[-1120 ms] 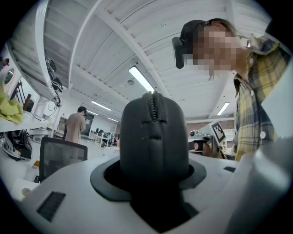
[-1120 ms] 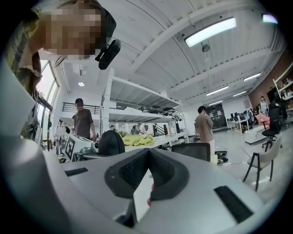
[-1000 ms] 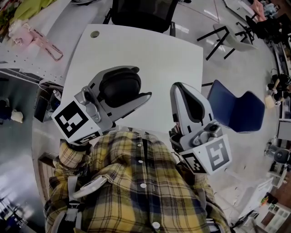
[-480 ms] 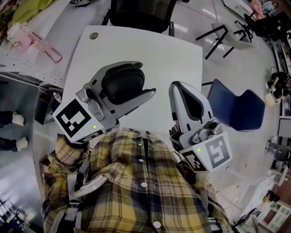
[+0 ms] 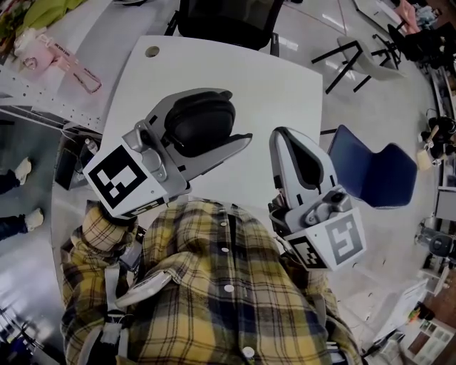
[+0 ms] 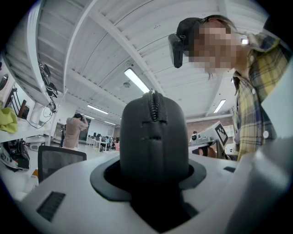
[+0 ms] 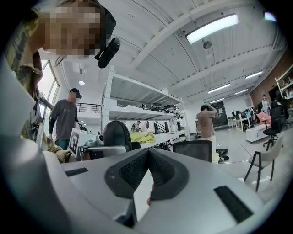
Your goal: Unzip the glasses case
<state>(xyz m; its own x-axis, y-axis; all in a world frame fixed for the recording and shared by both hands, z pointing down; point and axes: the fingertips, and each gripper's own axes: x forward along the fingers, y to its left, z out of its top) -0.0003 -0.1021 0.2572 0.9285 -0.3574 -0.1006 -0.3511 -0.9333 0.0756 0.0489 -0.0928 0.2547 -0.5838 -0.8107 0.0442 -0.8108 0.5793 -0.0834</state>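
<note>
A black zipped glasses case [image 5: 199, 121] is clamped between the jaws of my left gripper [image 5: 210, 132], held up above the white table [image 5: 278, 78]. In the left gripper view the case [image 6: 154, 141] stands on end, filling the gap of the left gripper [image 6: 154, 180], with its closed zipper [image 6: 153, 106] running over the top. My right gripper [image 5: 286, 139] is held apart to the right, shut with nothing in it. Its black pads [image 7: 130, 171] meet at the tips of the right gripper [image 7: 147, 157]. The case [image 7: 116, 134] also shows beyond it.
A black office chair [image 5: 228, 18] stands at the table's far edge and a blue chair [image 5: 374, 171] at its right. A pink object [image 5: 65, 65] lies on the bench at upper left. Other people [image 7: 62, 119] stand around the room.
My left gripper has lifted a little up and to the right with the case still in it. The right gripper has barely shifted.
</note>
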